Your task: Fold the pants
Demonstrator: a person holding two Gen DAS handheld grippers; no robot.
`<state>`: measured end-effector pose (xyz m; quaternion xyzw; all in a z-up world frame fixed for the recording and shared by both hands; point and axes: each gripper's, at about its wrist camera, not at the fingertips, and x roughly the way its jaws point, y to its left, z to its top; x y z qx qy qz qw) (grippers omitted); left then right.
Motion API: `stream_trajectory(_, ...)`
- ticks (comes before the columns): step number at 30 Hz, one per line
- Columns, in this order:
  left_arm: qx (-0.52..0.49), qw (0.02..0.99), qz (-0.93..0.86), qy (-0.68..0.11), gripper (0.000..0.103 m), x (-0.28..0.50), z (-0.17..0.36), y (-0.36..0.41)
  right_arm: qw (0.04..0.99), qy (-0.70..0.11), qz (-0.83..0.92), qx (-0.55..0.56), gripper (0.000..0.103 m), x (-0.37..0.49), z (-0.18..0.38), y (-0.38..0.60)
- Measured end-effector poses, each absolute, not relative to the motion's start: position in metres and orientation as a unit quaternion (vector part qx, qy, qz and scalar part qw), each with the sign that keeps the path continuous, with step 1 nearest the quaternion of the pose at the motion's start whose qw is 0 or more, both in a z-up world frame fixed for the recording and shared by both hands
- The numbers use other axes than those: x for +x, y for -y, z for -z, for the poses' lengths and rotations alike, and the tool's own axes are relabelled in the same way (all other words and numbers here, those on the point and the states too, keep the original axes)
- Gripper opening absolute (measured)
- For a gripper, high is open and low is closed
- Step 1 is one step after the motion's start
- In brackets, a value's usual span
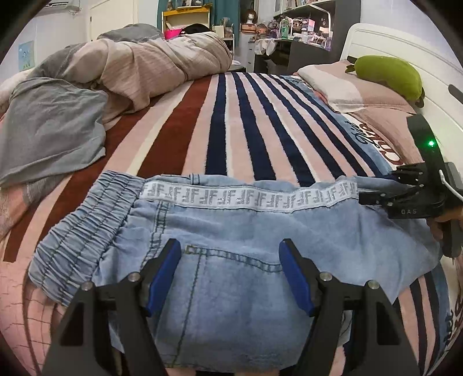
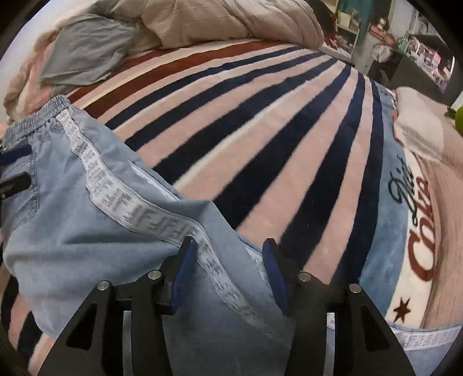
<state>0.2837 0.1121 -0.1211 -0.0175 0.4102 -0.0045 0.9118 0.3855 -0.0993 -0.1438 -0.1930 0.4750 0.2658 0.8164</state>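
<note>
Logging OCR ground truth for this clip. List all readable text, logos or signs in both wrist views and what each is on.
"F" monogram, repeated: white side tape of the jeans.
"DAS": black body of the right gripper, seen in the left wrist view.
"Cola", red, with dark script above it too distorted to read: striped blanket.
Wall poster and shelf packaging: too small to read.

Blanket [image 1: 231, 121]: pink, navy and dark red stripes, spread over the bed.
Duvet [image 1: 150, 63]: beige and grey, bunched at the far side.
Grey garment [image 1: 52, 130]: crumpled, lying beside the duvet.
Pillow [image 1: 356, 86]: pink and white, at the headboard [image 1: 405, 49].
Green plush [image 1: 387, 75]: resting on the pillow.
Shelves [image 1: 303, 20]: cluttered, in the background.
</note>
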Motion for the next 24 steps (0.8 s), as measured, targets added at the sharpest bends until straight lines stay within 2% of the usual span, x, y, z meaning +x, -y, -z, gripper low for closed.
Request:
stream_trajectory(2,-0.018,0.913,0.003,-0.407,0.067,0.283,0.118,-0.111,0.827,-0.470,-0.259,-0.169,0.044,0.384,0.133,0.115)
stream_trajectory(5,-0.012,0.917,0.007,-0.398,0.071,0.281,0.113,-0.106,0.850,-0.447,-0.245,-0.136,0.059,0.366,0.101,0.154)
stream_trajectory(6,-0.012,0.919,0.011,-0.394,0.071,0.280,0.110,-0.104,0.856,-0.442,-0.227,-0.140,0.060,0.359,0.092,0.170)
stream_trajectory(15,-0.027,0.924,0.053,-0.378,0.072,0.269,0.093,-0.089,0.887,-0.435,-0.030,-0.154,0.061,0.279,0.050,0.317)
stream_trajectory(18,-0.027,0.925,0.068,-0.373,0.072,0.267,0.088,-0.082,0.888,-0.451,-0.030,-0.086,0.061,0.252,0.047,0.354)
stream_trajectory(24,-0.019,0.925,0.076,-0.373,0.072,0.262,0.087,-0.073,0.866,-0.493,-0.072,0.028,0.060,0.215,0.071,0.361)
